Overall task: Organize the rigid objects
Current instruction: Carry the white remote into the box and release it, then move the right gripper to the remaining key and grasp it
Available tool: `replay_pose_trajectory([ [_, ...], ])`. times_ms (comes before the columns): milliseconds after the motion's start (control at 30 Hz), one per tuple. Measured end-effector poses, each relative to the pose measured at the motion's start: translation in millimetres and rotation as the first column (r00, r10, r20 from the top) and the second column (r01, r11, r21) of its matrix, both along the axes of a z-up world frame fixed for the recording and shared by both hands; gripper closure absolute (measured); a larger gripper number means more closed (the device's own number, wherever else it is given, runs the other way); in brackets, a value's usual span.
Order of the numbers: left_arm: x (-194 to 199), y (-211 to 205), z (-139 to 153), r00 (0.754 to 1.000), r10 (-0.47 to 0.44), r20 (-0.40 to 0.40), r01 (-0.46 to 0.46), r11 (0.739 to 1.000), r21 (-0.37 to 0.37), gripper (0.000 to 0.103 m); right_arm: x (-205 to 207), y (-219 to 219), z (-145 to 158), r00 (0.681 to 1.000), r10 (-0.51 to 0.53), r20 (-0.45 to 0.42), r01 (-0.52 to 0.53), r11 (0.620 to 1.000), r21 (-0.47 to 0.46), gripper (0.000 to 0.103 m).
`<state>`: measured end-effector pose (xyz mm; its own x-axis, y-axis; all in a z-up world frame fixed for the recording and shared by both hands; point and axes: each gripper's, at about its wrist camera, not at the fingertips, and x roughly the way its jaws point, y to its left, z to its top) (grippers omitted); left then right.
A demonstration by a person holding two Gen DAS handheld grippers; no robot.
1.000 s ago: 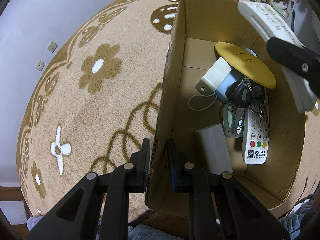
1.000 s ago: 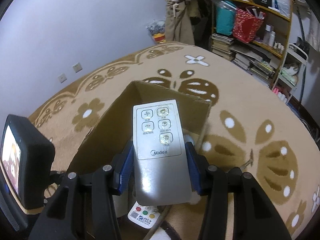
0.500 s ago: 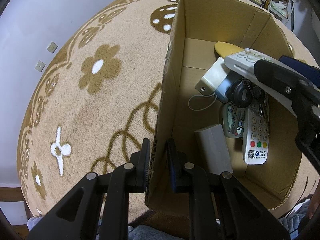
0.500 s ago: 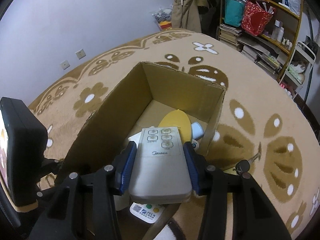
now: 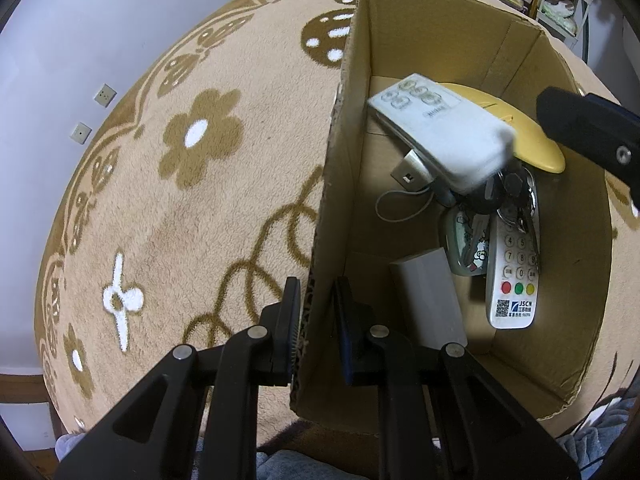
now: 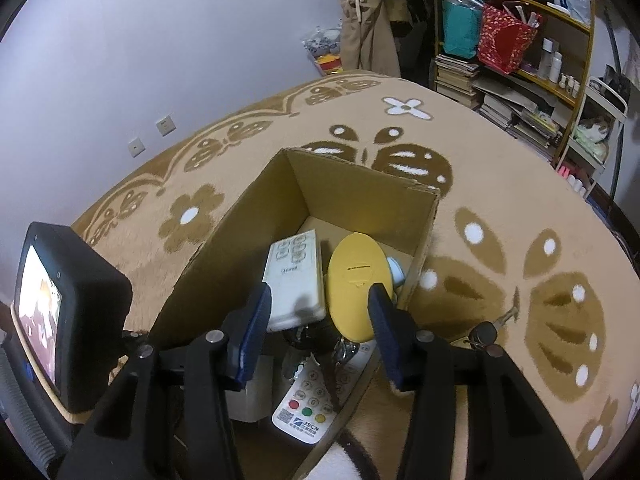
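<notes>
An open cardboard box (image 5: 432,40) (image 6: 352,188) stands on the carpet. My left gripper (image 5: 316,300) is shut on its near left wall. A white Midea remote (image 5: 440,136) (image 6: 294,280) lies tilted and blurred on the things inside, beside a yellow oval item (image 5: 532,140) (image 6: 358,280). My right gripper (image 6: 318,304) hangs over the box with its jaws opening. The remote sits just past the blue pads (image 6: 256,320), free of them. One right finger (image 5: 588,136) shows at the edge of the left wrist view.
Also in the box are a long white remote with coloured buttons (image 5: 514,276) (image 6: 308,404), a bunch of keys (image 5: 516,200), a grey block (image 5: 428,296) and a white adapter (image 5: 412,168). A key (image 6: 486,332) lies on the flowered carpet (image 5: 180,200). Crowded shelves (image 6: 512,60) stand behind.
The right gripper brought the Midea remote down into the box and spread its jaws. The remote left the pads and now rests on the items inside. The left gripper kept its hold.
</notes>
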<state>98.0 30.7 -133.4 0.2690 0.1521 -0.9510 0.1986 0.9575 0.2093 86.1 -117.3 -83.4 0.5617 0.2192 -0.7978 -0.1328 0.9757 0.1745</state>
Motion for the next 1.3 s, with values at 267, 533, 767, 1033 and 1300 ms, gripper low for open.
replay_pose_trajectory([
  [267, -0.4, -0.3, -0.6, 1.0, -0.001, 0.001, 0.001, 1.0, 0.003, 0.086, -5.3, -19.7, 16.9, 0.994, -0.09, 0.064, 0.091, 0.996, -0.018, 0.015],
  [533, -1.0, 0.1, -0.7, 1.0, -0.002, 0.001, 0.002, 1.0, 0.005, 0.086, -4.0, -64.5, 11.0, 0.962, -0.259, 0.093, 0.261, 0.965, -0.015, 0.003],
  [767, -0.5, 0.5, -0.9, 1.0, -0.004, 0.001, 0.004, 1.0, 0.008, 0.086, -0.2, -109.3, -23.1, 0.916, -0.399, 0.031, 0.4, 0.917, -0.003, 0.003],
  [1033, 0.0, 0.2, -1.5, 1.0, -0.005, 0.0, 0.005, 1.0, 0.013, 0.085, 6.1, -133.8, -77.6, 0.875, -0.472, -0.108, 0.477, 0.879, 0.014, 0.003],
  [1300, 0.8, -0.6, -2.7, 1.0, -0.007, -0.001, 0.007, 1.0, 0.019, 0.085, 12.3, -125.4, -106.6, 0.862, -0.484, -0.149, 0.488, 0.873, -0.011, 0.02],
])
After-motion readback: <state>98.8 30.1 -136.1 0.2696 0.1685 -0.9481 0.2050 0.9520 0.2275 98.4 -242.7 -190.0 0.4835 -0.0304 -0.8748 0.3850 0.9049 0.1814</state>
